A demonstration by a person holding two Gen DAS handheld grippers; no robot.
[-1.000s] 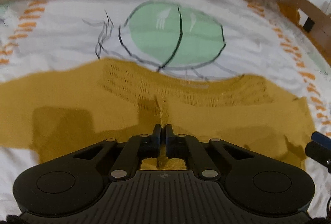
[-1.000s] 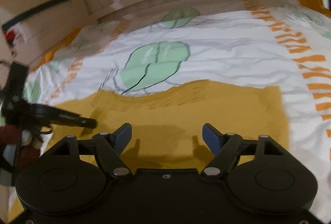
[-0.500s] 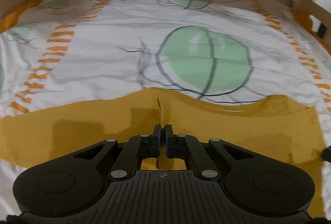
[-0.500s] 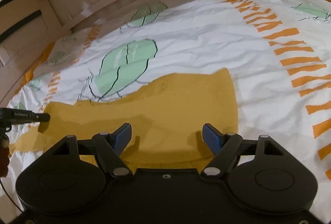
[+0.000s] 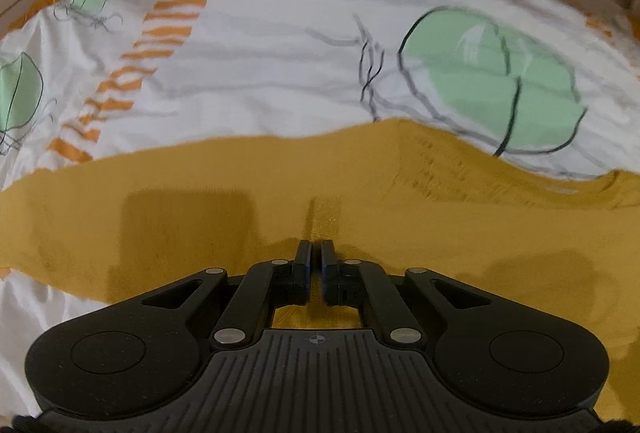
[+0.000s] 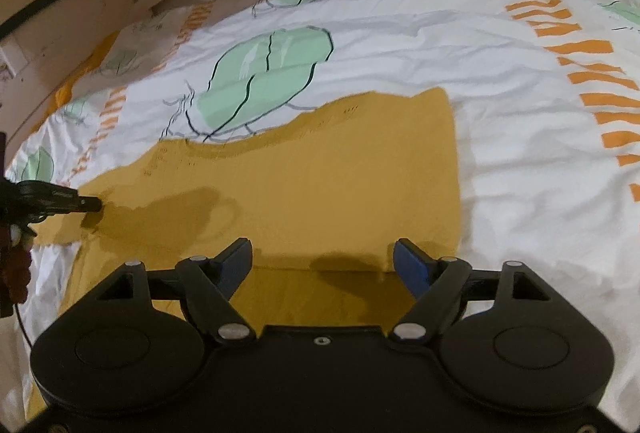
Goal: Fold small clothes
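- On the bed sheet (image 6: 420, 45), nearer its front edge than its far one, lies the mustard garment (image 6: 320, 173), spread flat.
- Left gripper (image 5: 316, 253): jaws pinched on a raised fold of the cloth.
- Right gripper (image 6: 322, 257): jaws wide and opening, nothing gripped, hovering over the garment's near edge.
- Probably light, limp, prone to wrinkling; best taken at hems or corners.

A mustard-yellow garment (image 6: 320, 169) with rows of small openwork stitches lies on a white bedsheet (image 6: 420, 45) printed with mint-green, black-outlined shapes and orange dashed stripes. The black right claw (image 6: 323, 257) has blue pads (image 6: 412, 265).
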